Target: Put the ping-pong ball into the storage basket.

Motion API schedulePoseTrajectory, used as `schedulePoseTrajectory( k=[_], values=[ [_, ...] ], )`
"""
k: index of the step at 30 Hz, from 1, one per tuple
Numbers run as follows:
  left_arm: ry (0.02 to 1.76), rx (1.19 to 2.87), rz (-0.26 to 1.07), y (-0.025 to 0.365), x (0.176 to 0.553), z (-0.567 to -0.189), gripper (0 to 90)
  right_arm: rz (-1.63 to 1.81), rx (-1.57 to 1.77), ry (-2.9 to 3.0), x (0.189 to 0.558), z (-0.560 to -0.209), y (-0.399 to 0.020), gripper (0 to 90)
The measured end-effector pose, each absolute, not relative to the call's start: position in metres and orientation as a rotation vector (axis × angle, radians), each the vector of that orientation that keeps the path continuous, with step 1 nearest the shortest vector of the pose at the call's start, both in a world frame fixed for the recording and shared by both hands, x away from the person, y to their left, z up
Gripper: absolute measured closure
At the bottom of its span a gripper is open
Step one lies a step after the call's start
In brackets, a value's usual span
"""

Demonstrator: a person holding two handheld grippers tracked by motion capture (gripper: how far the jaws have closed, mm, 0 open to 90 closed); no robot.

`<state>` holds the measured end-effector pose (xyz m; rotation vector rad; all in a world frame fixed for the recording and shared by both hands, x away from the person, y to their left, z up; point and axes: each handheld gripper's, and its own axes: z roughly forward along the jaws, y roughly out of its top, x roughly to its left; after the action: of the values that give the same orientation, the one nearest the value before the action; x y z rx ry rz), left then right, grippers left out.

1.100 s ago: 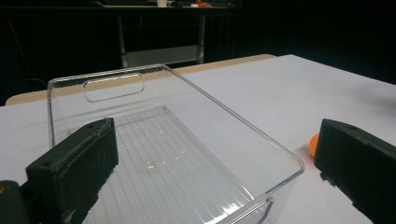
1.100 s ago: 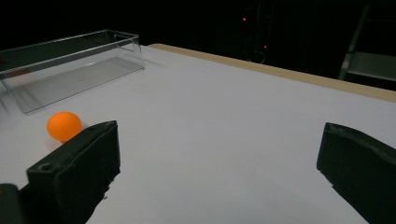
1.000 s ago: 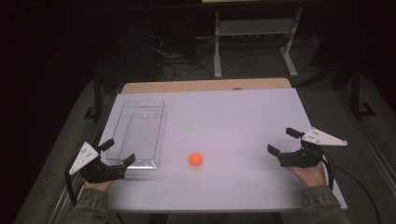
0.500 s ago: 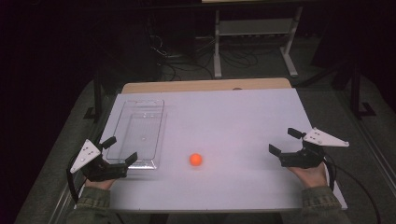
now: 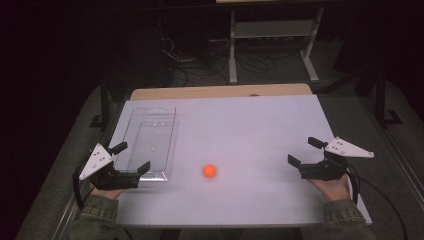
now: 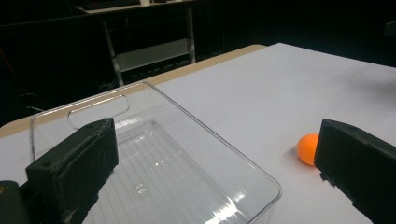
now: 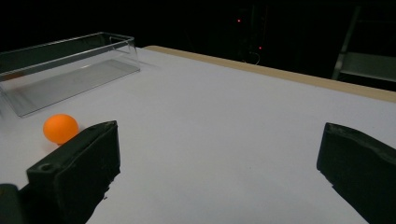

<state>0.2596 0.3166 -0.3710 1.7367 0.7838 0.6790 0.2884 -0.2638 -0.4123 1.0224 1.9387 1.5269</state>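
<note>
Both tongs, left (image 5: 131,157) and right (image 5: 306,151), still spread wide, empty; orange ball (image 5: 210,171) unmoved.

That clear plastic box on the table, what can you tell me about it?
The clear box is a long, shallow, see-through plastic bin, open on top and empty, with a ribbed floor and a slot handle cut in its far end wall. It sits flat on the white table, left of the orange ball, which lies apart from it. The left gripper hovers at its near end, fingers spread.
</note>
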Motion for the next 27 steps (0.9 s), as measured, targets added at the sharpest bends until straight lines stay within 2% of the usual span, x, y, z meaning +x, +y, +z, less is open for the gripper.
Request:
schedulePoseTrajectory(
  k=[14,27],
  values=[
    [0.729,1.83,0.629,0.303,0.267,-0.36,0.0,1.526,1.024,1.945,0.288,-0.413,-0.264,0.0],
    [0.654,1.913,0.637,0.287,0.275,-0.34,0.0,1.527,1.025,1.946,0.288,-0.412,-0.264,0.0]
  ],
)
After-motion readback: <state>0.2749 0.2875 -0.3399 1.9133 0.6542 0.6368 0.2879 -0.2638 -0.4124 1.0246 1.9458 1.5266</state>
